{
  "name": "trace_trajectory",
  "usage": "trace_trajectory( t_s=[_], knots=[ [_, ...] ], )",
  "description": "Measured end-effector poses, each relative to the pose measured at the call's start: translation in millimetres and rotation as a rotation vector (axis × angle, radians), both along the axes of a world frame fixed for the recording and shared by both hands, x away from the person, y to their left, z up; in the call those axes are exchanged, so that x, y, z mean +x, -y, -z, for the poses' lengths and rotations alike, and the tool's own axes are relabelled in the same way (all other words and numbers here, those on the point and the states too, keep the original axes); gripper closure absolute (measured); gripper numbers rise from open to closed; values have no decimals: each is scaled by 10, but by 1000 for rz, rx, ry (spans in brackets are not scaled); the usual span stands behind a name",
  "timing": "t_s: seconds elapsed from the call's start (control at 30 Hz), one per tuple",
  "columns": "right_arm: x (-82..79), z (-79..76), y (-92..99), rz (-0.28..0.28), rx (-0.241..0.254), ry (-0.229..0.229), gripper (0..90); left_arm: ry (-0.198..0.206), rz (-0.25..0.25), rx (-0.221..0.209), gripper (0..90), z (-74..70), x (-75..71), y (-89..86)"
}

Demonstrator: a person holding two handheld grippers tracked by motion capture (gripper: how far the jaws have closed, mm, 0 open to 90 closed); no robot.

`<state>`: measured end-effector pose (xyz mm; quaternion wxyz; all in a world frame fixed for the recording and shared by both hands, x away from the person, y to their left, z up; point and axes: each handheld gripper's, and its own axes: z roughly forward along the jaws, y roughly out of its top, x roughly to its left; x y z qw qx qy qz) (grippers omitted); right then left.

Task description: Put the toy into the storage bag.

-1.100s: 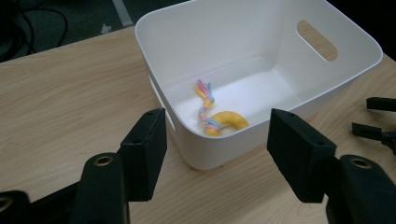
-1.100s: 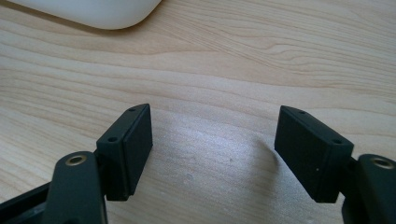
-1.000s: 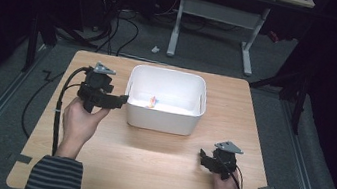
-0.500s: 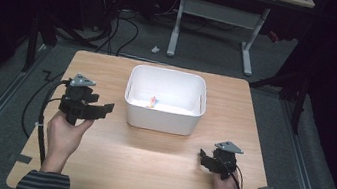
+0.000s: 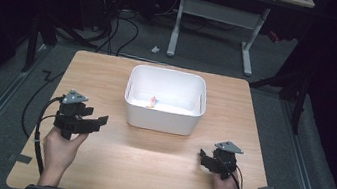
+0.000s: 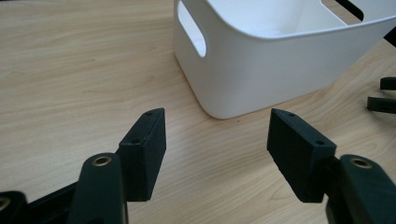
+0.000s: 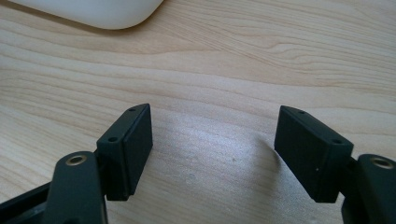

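One white plastic bin (image 5: 165, 101) sits at the middle of the wooden surface (image 5: 109, 73), holding a single small orange-and-pale item (image 5: 152, 102) on its floor, too small to identify. Left of the bin, the left tongs (image 5: 96, 121) point toward its near corner, jaws wide and empty. Right of the bin and nearer the person, the right tongs (image 5: 203, 159) rest low, also spread wide with nothing between them. Two tongs, one bin, one item. The likely hazard: a reach from the left could knock the light bin's wall and shove it across the surface.
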<state>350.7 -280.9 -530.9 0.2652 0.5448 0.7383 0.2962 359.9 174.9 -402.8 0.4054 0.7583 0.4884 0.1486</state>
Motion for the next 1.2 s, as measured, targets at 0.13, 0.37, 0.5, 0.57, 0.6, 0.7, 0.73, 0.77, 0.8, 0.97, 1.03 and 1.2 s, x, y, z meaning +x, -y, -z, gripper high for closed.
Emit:
trace_trajectory(
  t_s=[0.13,0.37,0.5,0.57,0.6,0.7,0.73,0.77,0.8,0.97,1.03,1.2],
  knots=[
    [0,1,0,-1,-2,2,281,-17,-5,-9,377,142,-27,-7],
    [-1,1,-2,-1,-3,4,281,-38,-10,-8,354,454,-74,-20],
    [-1,1,-3,0,-2,3,281,-55,-30,-8,350,636,-95,-36],
    [-1,0,-1,1,0,0,281,-60,-38,0,346,743,-107,-34],
    [0,1,0,-1,-2,2,281,-60,-38,-1,344,783,-109,-34],
    [-2,1,-4,1,-2,3,281,-89,-21,-32,322,985,-96,-16],
    [-1,1,-2,-1,-4,4,281,-89,-22,-27,317,1012,-95,-7],
    [-1,1,-2,-1,-5,5,281,-89,-24,-10,316,1075,-90,17],
    [-2,1,-3,-2,-6,5,281,-88,-26,1,314,1109,-86,33],
    [-4,0,-8,0,-5,5,281,-38,-54,92,288,1275,-71,130],
    [-4,1,-8,-1,-7,6,281,-10,-67,116,279,1299,-72,146],
    [-1,1,-7,-5,0,1,281,26,-83,158,243,1337,-77,192]
  ],
)
